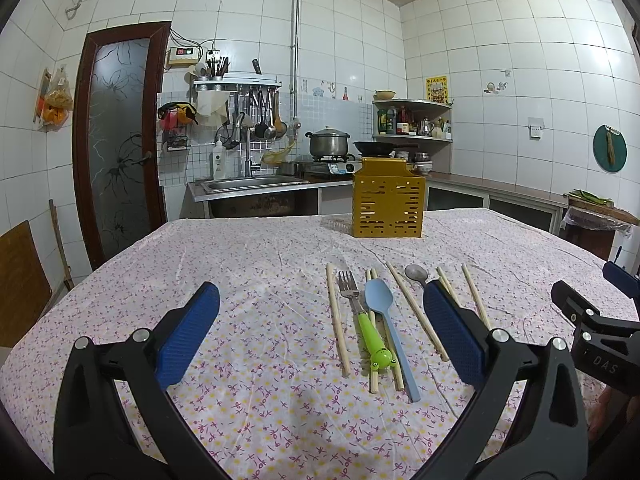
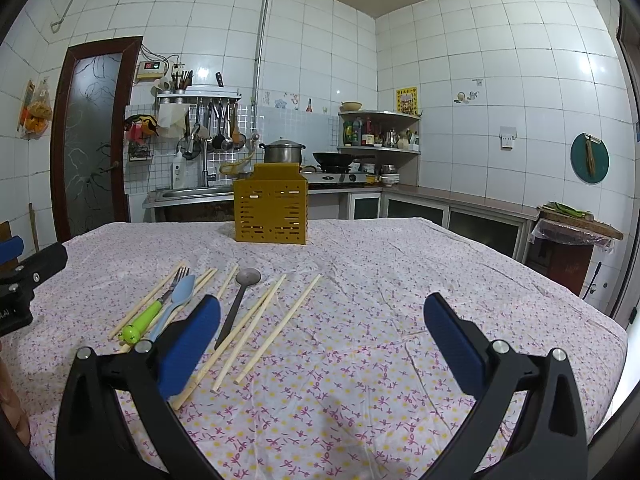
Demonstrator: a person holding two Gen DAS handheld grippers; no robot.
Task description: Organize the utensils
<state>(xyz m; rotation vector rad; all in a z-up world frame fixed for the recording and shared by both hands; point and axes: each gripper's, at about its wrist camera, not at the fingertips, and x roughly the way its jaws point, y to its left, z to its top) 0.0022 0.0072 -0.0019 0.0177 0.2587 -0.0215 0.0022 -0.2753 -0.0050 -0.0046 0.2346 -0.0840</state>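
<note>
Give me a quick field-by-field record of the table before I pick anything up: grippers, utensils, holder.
left gripper: open, empty, above the table
right gripper: open, empty, above the table
holder: yellow slotted caddy, upright at the table's far side
fork: green frog handle, lying flat
blue spoon: flat, right beside the fork
metal spoon: flat, among the chopsticks
chopsticks: several, loose, spread across the row
surface: floral tablecloth

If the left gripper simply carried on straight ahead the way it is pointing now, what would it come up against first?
Probably the tablecloth itself: the left gripper is open and angled down at bare cloth, with the fork just right of centre. Depth is hard to judge in this fisheye view.
</note>
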